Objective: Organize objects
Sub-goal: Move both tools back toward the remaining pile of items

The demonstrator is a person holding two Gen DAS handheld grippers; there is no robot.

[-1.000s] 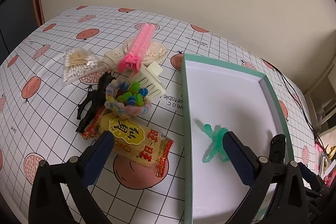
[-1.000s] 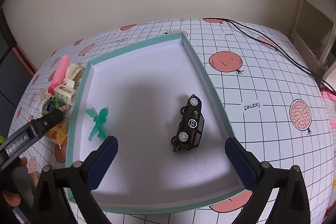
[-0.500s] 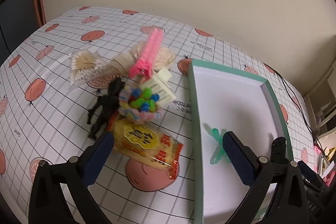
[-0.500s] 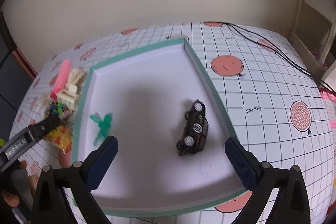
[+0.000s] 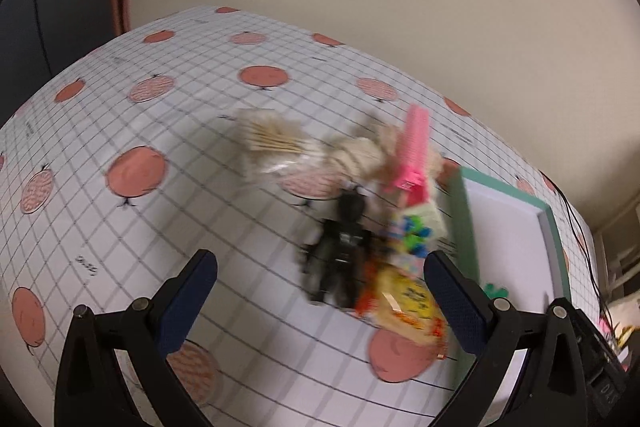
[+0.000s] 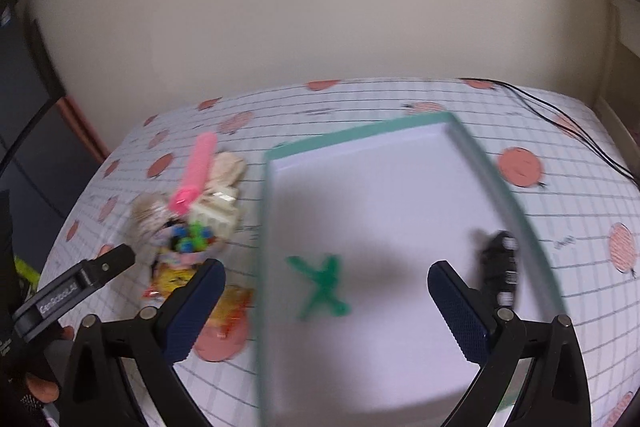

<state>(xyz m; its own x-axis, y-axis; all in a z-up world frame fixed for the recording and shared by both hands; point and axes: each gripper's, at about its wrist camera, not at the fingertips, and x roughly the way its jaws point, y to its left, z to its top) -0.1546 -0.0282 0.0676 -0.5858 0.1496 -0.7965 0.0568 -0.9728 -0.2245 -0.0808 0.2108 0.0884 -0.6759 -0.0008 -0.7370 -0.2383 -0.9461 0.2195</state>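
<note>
A pile of small objects lies left of the green-rimmed white tray (image 5: pixel 464 227) (image 6: pixel 360 139): a black figure (image 5: pixel 340 251), a yellow snack packet (image 5: pixel 404 303) (image 6: pixel 176 277), a cup of coloured beads (image 5: pixel 412 231) (image 6: pixel 192 241), a pink comb (image 5: pixel 412 151) (image 6: pixel 194 173), a cotton swab bag (image 5: pixel 272 143) and a cream block (image 6: pixel 216 213). My left gripper (image 5: pixel 320 291) is open just in front of the black figure. In the tray lie a green figure (image 6: pixel 322 285) and a black toy car (image 6: pixel 500 267). My right gripper (image 6: pixel 326 309) hangs open over the tray.
The table (image 5: pixel 120 131) has a grid cloth with orange circles. A beige wall stands behind it. Black cables (image 6: pixel 560 119) run over the table's right side. A hand (image 6: pixel 40 387) holds the left gripper's body at the lower left of the right wrist view.
Both views are motion-blurred. The left gripper has swung left, from over the tray edge to in front of the black figure. The right gripper has also shifted left, so the car now sits at its right finger.
</note>
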